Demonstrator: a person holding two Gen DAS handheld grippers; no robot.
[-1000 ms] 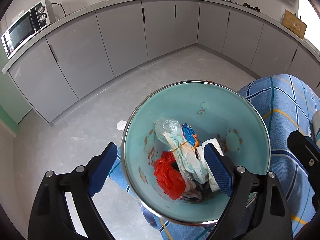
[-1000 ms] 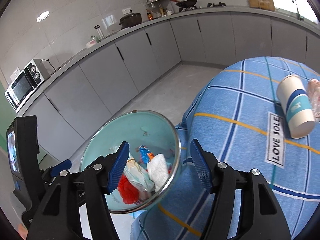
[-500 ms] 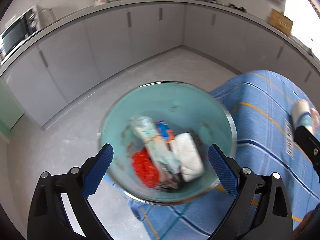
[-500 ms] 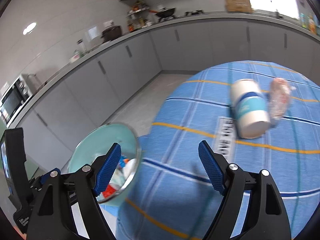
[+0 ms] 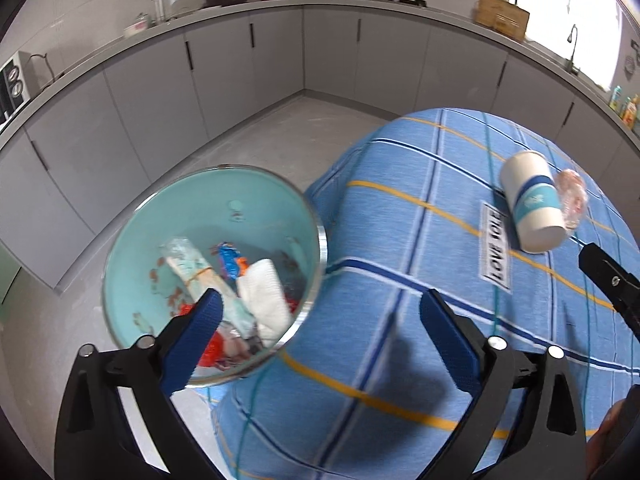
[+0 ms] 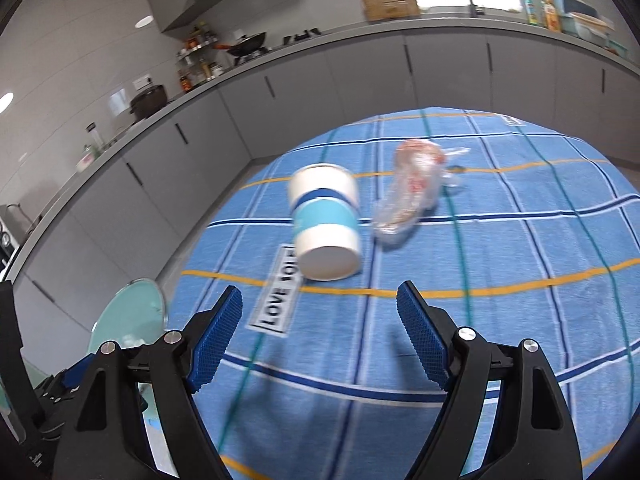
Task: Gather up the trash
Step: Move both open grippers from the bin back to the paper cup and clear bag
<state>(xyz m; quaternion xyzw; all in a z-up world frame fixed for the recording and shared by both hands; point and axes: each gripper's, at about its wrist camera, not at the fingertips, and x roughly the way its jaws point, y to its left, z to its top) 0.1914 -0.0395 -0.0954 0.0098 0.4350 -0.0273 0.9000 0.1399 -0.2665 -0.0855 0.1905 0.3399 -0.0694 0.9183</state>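
Note:
A teal trash bin point(image 5: 132, 236) with a metal rim stands on the floor beside the table and holds red, white and blue wrappers and tissue point(image 5: 264, 296). Its rim also shows in the right wrist view point(image 6: 132, 312). A white and blue paper cup point(image 6: 326, 226) lies on its side on the blue checked tablecloth point(image 6: 520, 280), next to a crumpled clear plastic wrapper point(image 6: 412, 192). Both show in the left wrist view too, cup point(image 5: 532, 200) and wrapper point(image 5: 574, 198). My left gripper point(image 5: 320, 336) is open and empty over the table edge. My right gripper point(image 6: 320, 340) is open and empty, short of the cup.
Grey kitchen cabinets point(image 5: 240, 64) run along the far walls, with pots, bottles and a wooden box point(image 6: 388, 0) on the counter. A microwave point(image 5: 12, 88) sits at the far left. A "LOVE SOLE" label point(image 6: 280, 300) is sewn on the cloth.
Both grippers have swung right, away from the bin and toward the table. The cup and wrapper have come into the middle of the right wrist view.

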